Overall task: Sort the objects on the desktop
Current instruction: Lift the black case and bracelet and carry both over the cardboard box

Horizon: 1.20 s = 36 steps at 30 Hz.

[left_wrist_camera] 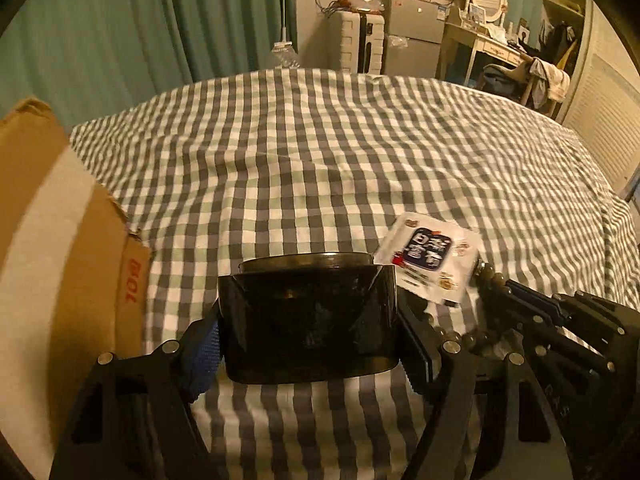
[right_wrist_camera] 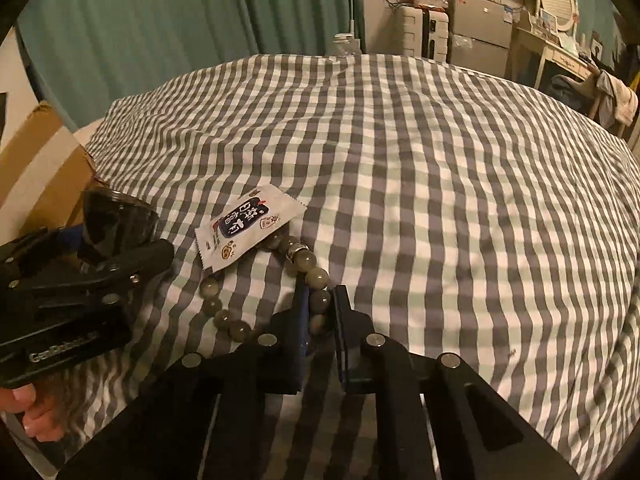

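My left gripper [left_wrist_camera: 308, 320] is shut on a glossy black container [left_wrist_camera: 308, 312], its blue pads pressed against both sides just above the checked bedsheet [left_wrist_camera: 320, 152]. The right wrist view shows that gripper [right_wrist_camera: 100, 256] at the left, with the container [right_wrist_camera: 116, 220] in it. My right gripper [right_wrist_camera: 322, 300] is shut on a grey-green bead bracelet [right_wrist_camera: 224, 316], a bead pinched between its pads while the rest of the loop lies on the sheet. A white snack packet [right_wrist_camera: 244, 232] with a dark label lies flat, touching the bracelet. In the left wrist view the packet [left_wrist_camera: 430, 256] and the bracelet [left_wrist_camera: 452, 336] lie to the right.
An open cardboard box [left_wrist_camera: 60, 240] stands at the left edge of the bed, close to the left gripper. A hand [right_wrist_camera: 28, 412] grips the left tool. Beyond the bed are teal curtains [left_wrist_camera: 140, 32], a suitcase [left_wrist_camera: 360, 40] and a dressing table [left_wrist_camera: 480, 40].
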{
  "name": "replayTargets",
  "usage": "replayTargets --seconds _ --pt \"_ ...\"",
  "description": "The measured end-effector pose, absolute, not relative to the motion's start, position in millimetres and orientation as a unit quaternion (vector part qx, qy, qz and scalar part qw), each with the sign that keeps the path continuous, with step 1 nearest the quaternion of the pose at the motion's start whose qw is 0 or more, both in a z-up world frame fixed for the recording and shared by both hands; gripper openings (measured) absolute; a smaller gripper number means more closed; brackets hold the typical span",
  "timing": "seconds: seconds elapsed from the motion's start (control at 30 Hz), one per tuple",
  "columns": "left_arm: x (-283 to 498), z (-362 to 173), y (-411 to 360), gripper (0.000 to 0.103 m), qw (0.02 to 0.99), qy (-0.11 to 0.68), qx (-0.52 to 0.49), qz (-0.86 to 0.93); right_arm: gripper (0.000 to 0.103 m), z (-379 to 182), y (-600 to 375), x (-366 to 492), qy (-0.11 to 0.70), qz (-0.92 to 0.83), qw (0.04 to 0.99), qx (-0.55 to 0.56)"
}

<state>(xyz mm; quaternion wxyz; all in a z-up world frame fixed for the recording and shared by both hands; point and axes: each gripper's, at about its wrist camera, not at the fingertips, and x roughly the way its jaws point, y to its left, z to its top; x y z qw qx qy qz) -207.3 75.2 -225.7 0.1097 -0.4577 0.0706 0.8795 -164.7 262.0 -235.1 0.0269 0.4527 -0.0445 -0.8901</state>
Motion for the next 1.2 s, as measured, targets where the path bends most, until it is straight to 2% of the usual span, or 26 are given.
replayTargets --seconds 0.67,1.2 --pt "-120 -124 64 0.077 0.141 0.075 -0.39 0.907 0.011 -142 261 -88 -0.082 -0.92 0.022 0.383" --pt "-67 -71 -17 0.077 0.107 0.083 -0.348 0.928 0.011 -77 210 -47 -0.099 -0.937 0.086 0.324"
